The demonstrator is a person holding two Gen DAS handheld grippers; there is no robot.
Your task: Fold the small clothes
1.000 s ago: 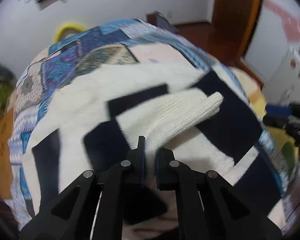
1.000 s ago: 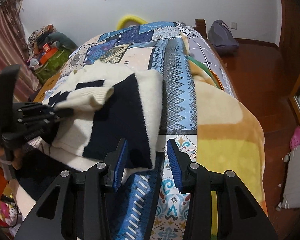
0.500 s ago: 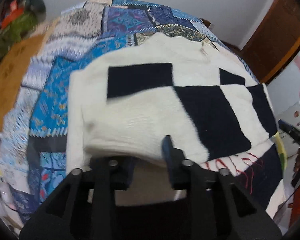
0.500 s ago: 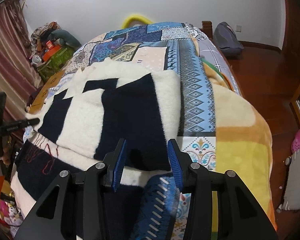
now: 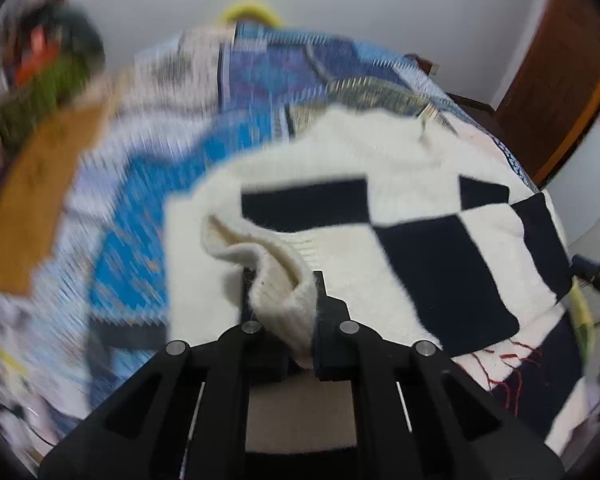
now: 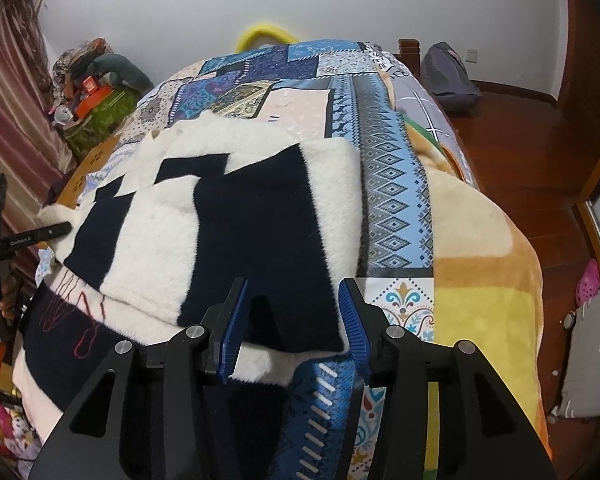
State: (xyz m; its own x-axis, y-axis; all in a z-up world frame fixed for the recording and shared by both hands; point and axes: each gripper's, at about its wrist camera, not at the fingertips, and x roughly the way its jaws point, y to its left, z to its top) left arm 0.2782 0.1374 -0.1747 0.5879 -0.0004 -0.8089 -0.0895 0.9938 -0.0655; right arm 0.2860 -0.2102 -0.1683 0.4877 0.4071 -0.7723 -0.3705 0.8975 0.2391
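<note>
Sweater [image 6: 236, 220] on quilt [image 6: 396, 208] | left claw [image 5: 282, 304] pinches cuff [image 5: 276, 280] | right claw [image 6: 294, 320] agape — straddling hem

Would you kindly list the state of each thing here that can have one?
left hand-held gripper: shut on sleeve cuff.
right hand-held gripper: open, straddling the sweater's near edge.
sweater: partly folded, flat on the bed.
sleeve cuff: bunched, lifted.
patchwork quilt: spread over the bed.

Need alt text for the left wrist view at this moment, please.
The left gripper is shut on a cream ribbed sleeve cuff of a cream-and-navy block-patterned sweater, which lies on a blue patchwork bedspread. The background is motion-blurred.
</note>
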